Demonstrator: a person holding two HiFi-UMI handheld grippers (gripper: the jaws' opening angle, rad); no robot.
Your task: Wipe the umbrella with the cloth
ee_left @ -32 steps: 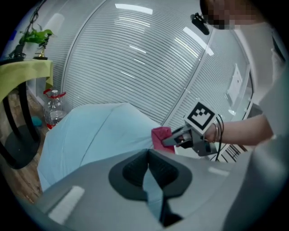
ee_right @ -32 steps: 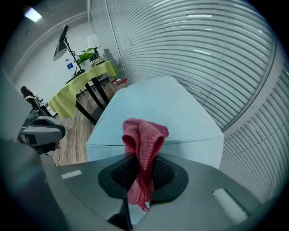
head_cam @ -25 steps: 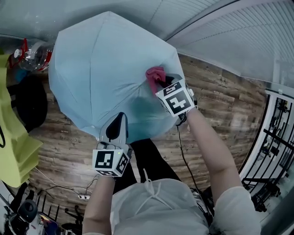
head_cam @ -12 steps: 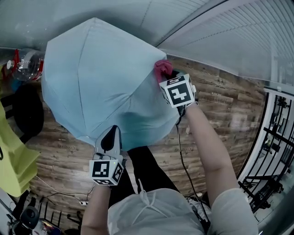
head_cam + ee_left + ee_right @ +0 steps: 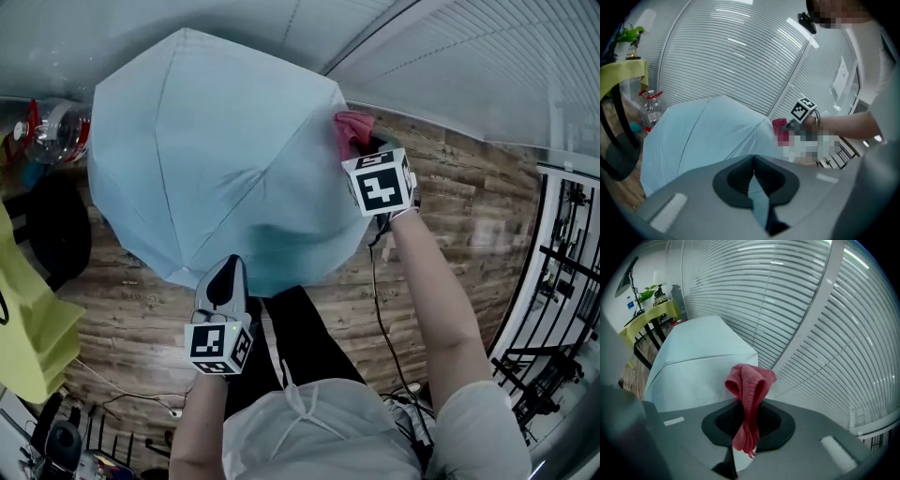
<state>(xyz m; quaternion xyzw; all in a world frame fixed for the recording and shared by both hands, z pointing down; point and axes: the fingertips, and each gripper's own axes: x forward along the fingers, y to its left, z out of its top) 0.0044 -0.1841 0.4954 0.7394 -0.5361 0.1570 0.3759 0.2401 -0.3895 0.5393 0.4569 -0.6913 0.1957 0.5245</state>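
Upper right of centre: right gripper (image 5: 364, 150) clamped shut on red cloth (image 5: 351, 128), pressed against open blue umbrella (image 5: 206, 150) | lower centre: left gripper (image 5: 227, 274), jaws closed, pinching umbrella's near rim.

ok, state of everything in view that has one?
umbrella: open, canopy spread.
cloth: bunched up, at the canopy's edge.
left tool: shut on the umbrella's canopy fabric.
right tool: shut on the cloth.
bottle: upright, red cap on.
blinds: slats shut.
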